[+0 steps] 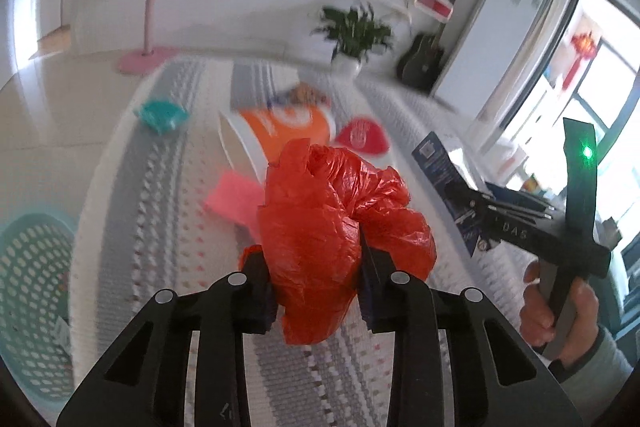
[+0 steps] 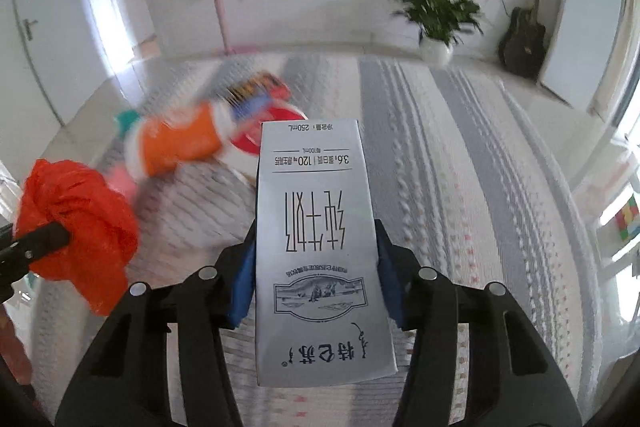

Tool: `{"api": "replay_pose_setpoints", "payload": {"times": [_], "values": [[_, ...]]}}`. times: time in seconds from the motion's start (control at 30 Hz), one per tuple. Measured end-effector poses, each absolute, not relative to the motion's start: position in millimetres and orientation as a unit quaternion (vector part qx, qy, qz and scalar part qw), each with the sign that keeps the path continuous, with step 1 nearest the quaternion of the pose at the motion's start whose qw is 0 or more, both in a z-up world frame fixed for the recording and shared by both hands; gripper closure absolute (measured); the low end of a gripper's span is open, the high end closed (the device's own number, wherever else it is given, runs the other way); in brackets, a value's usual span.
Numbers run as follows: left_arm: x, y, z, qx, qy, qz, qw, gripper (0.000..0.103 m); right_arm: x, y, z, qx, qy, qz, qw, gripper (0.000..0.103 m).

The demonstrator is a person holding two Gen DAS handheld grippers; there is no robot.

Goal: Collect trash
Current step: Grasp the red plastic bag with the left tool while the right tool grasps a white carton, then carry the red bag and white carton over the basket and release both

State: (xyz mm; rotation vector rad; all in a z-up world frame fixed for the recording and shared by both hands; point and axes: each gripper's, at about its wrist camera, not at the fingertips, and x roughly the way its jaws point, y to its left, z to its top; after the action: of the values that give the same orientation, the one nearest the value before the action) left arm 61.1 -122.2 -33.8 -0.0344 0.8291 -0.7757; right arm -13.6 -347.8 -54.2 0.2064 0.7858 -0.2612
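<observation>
My left gripper (image 1: 318, 259) is shut on a crumpled red plastic bag (image 1: 336, 223) and holds it above the striped rug. The bag also shows at the left of the right wrist view (image 2: 80, 219). My right gripper (image 2: 316, 259) is shut on a white milk carton (image 2: 316, 247) with upside-down print. That carton shows at the right of the left wrist view (image 1: 440, 171). More trash lies on the rug: an orange and white wrapper (image 1: 288, 131), a red round lid (image 1: 362, 137), a pink paper (image 1: 234, 197) and a teal packet (image 1: 160, 113).
A teal perforated basket (image 1: 32, 299) stands at the lower left on the floor beside the rug (image 1: 160, 227). A potted plant (image 1: 354, 35), a black guitar (image 1: 422, 57) and a pink coat stand (image 1: 148, 27) stand along the far wall.
</observation>
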Motion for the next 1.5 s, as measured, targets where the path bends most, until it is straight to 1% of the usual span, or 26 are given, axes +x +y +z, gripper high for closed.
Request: {"api": "replay_pose_setpoints", "payload": {"times": [0.27, 0.4, 0.57, 0.7, 0.87, 0.97, 1.03, 1.1, 1.17, 1.27, 1.3, 1.37, 1.4, 1.5], "values": [[72.7, -65.6, 3.1, -0.063, 0.341, -0.320, 0.882, 0.074, 3.3, -263.9, 16.1, 0.067, 0.320, -0.049, 0.944, 0.054], [79.4, -15.3, 18.4, -0.086, 0.325, -0.268, 0.903, 0.074, 15.8, -220.0, 32.7, 0.070, 0.305, 0.001, 0.950, 0.054], [83.3, 51.5, 29.2, -0.098, 0.314, -0.187, 0.925, 0.074, 33.2, -154.8, 36.8, 0.067, 0.310, 0.063, 0.946, 0.054], [99.2, 104.5, 19.7, -0.116, 0.338, -0.112, 0.927, 0.074, 49.8, -103.6, 29.7, 0.067, 0.337, 0.097, 0.934, 0.054], [114.0, 144.5, 6.1, -0.119, 0.379, -0.044, 0.917, 0.074, 72.9, -39.7, 5.9, 0.084, 0.389, 0.140, 0.907, 0.054], [117.9, 157.0, 4.1, -0.103, 0.392, -0.024, 0.914, 0.074, 82.6, -14.8, -8.0, 0.088, 0.414, 0.148, 0.894, 0.054], [114.8, 162.2, -0.6, -0.072, 0.404, -0.001, 0.912, 0.073, 88.6, -2.8, -20.0, 0.088, 0.432, 0.152, 0.885, 0.054], [117.3, 164.5, -7.0, -0.045, 0.416, 0.011, 0.908, 0.073, 97.3, 10.6, -35.9, 0.092, 0.467, 0.159, 0.865, 0.054], [118.7, 168.9, -14.7, -0.045, 0.435, 0.006, 0.899, 0.073, 102.9, 20.4, -51.5, 0.097, 0.497, 0.162, 0.847, 0.054], [117.9, 179.2, -33.8, -0.050, 0.467, -0.009, 0.883, 0.072, 103.6, 30.6, -63.9, 0.076, 0.511, 0.152, 0.843, 0.054], [114.7, 182.8, -37.6, -0.050, 0.474, -0.007, 0.879, 0.071, 104.1, 34.7, -67.6, 0.070, 0.515, 0.148, 0.842, 0.054], [112.2, 186.7, -45.9, -0.053, 0.479, -0.004, 0.876, 0.063, 105.3, 39.7, -73.0, 0.074, 0.521, 0.150, 0.837, 0.053], [109.4, 190.6, -47.0, -0.062, 0.477, -0.003, 0.877, 0.058, 105.2, 44.9, -76.1, 0.073, 0.521, 0.148, 0.837, 0.053], [106.3, 195.0, -44.5, -0.070, 0.473, -0.009, 0.878, 0.055, 109.9, 47.9, -78.9, 0.071, 0.519, 0.138, 0.841, 0.053]]}}
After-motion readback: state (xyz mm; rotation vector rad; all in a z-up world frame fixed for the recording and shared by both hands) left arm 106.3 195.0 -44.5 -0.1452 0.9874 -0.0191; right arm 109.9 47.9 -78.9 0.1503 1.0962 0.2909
